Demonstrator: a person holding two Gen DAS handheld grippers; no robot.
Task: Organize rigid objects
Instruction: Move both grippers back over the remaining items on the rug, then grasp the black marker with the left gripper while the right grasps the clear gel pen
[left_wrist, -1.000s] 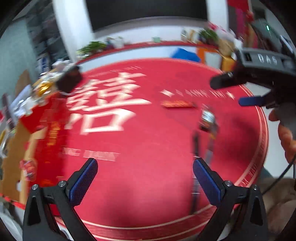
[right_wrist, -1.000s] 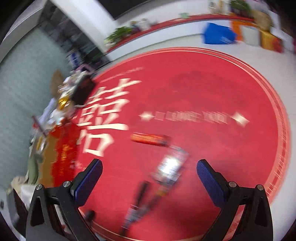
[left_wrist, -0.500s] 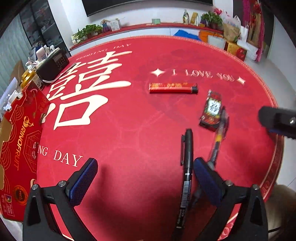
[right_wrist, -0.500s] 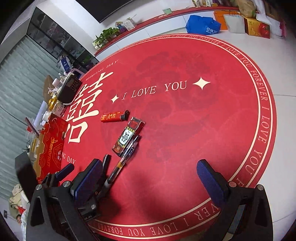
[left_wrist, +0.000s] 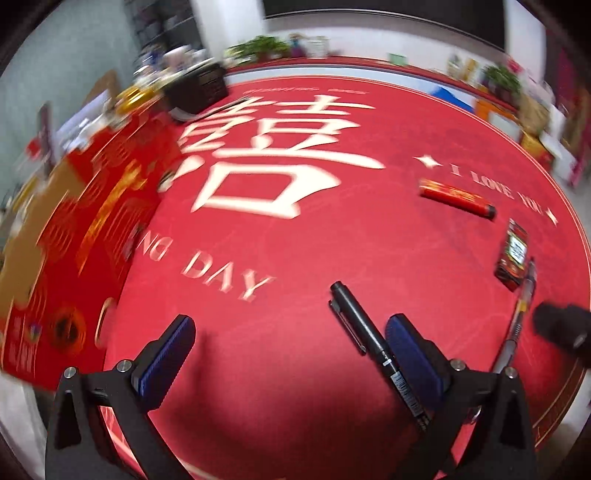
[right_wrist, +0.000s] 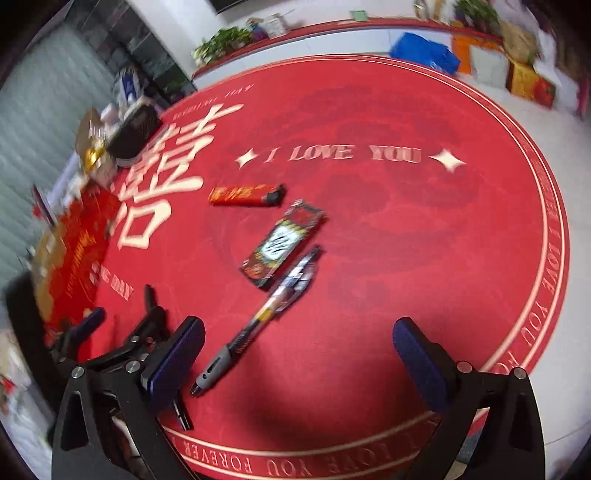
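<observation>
A black marker (left_wrist: 364, 338) lies on the red round mat (left_wrist: 295, 240), just inside the right finger of my open, empty left gripper (left_wrist: 290, 349). A gel pen (right_wrist: 258, 321) lies between the fingers of my open, empty right gripper (right_wrist: 299, 352), nearer the left finger. Beyond it lie a small red and black box (right_wrist: 284, 243) and a red lighter (right_wrist: 245, 195). The left wrist view also shows the gel pen (left_wrist: 519, 317), the box (left_wrist: 513, 253) and the lighter (left_wrist: 458, 197). The left gripper (right_wrist: 122, 332) shows at the lower left of the right wrist view.
A flat red and gold carton (left_wrist: 74, 236) lies at the mat's left edge. A black device (left_wrist: 195, 86) and clutter sit at the far left. Bags and boxes (right_wrist: 480, 62) stand along the far wall. White floor (right_wrist: 569, 184) lies right of the mat.
Both grippers have swung and dropped closer to the mat. The left view has turned left, so the marker now sits by its right finger. The gel pen now lies between the right gripper's fingers.
</observation>
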